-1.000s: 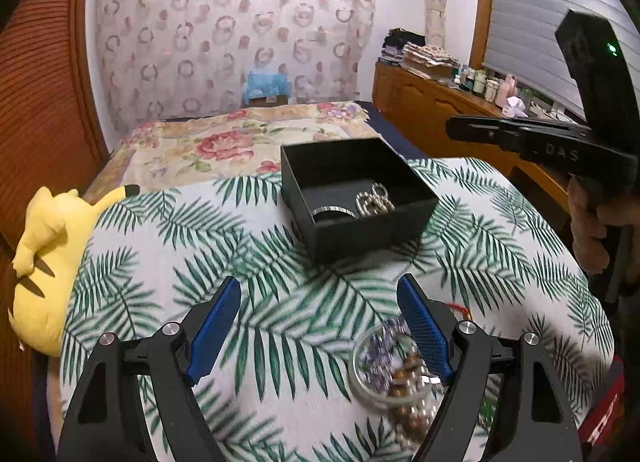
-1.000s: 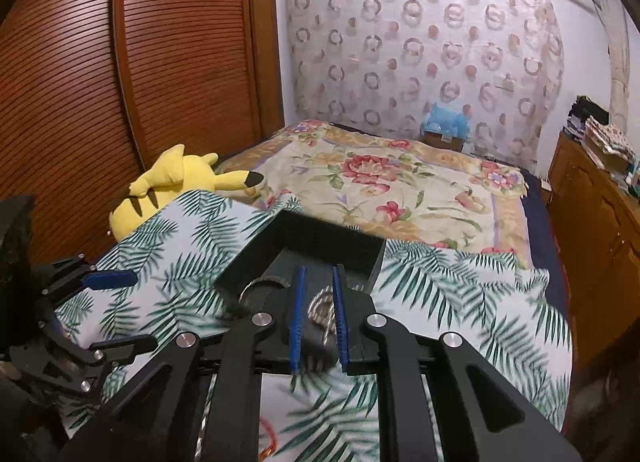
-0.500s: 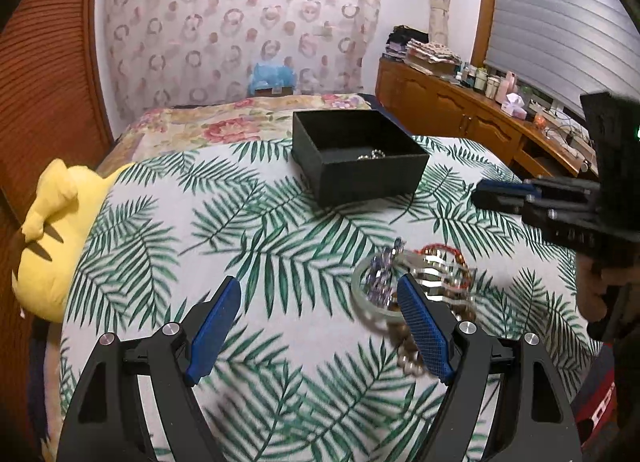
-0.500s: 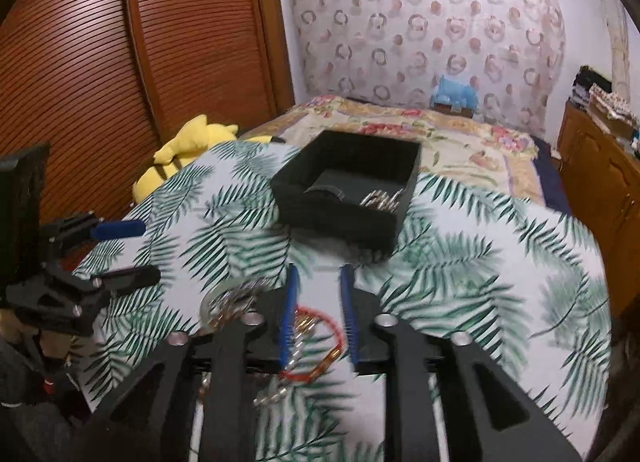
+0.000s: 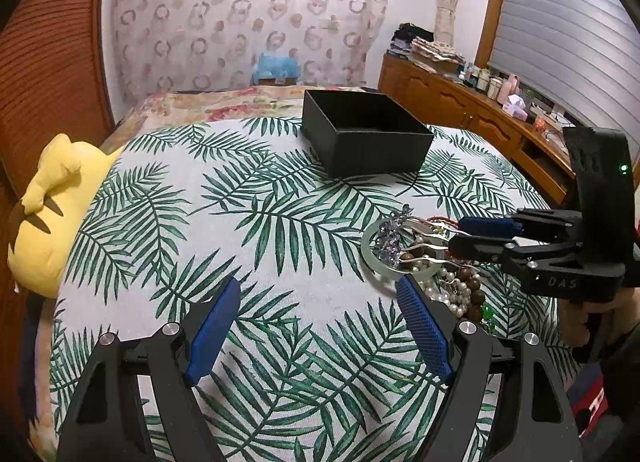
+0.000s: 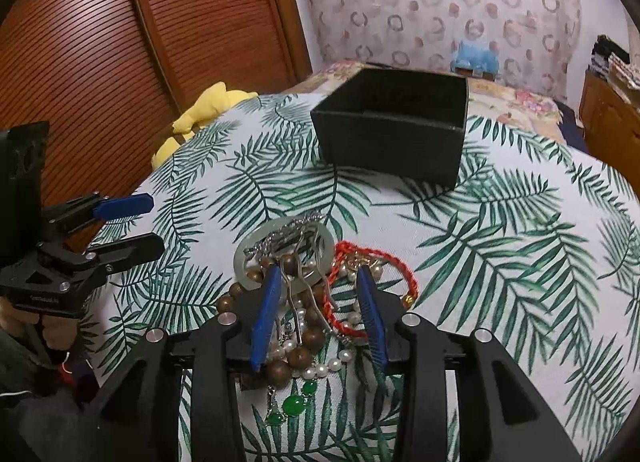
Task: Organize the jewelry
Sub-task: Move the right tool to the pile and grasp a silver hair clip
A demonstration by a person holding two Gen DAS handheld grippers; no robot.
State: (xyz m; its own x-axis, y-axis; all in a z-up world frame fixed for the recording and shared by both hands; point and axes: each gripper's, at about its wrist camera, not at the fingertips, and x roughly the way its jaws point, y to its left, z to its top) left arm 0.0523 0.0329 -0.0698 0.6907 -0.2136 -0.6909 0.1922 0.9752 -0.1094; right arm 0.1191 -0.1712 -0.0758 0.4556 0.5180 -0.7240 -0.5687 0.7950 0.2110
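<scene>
Silver hairpins (image 6: 298,294) lay on the jewelry pile (image 6: 308,314), near the black box (image 6: 394,133), lengthwise between the open right gripper (image 6: 318,286) fingers; the left gripper (image 5: 316,302), open too, stood farther off.

We see a matt cloth with a leaf print covering the surface (image 5: 280,221). The box (image 5: 372,145) looks like matt black card. In the jewelry pile, the pale bangle (image 6: 244,262) is smooth and glossy, the brown beads (image 6: 304,356) look like polished wood, the pearls (image 6: 320,372) shine, the hairpin (image 5: 424,248) is bright metal, and the red cord (image 6: 400,262) is twisted thread. The yellow toy (image 5: 44,213) is soft plush.
</scene>
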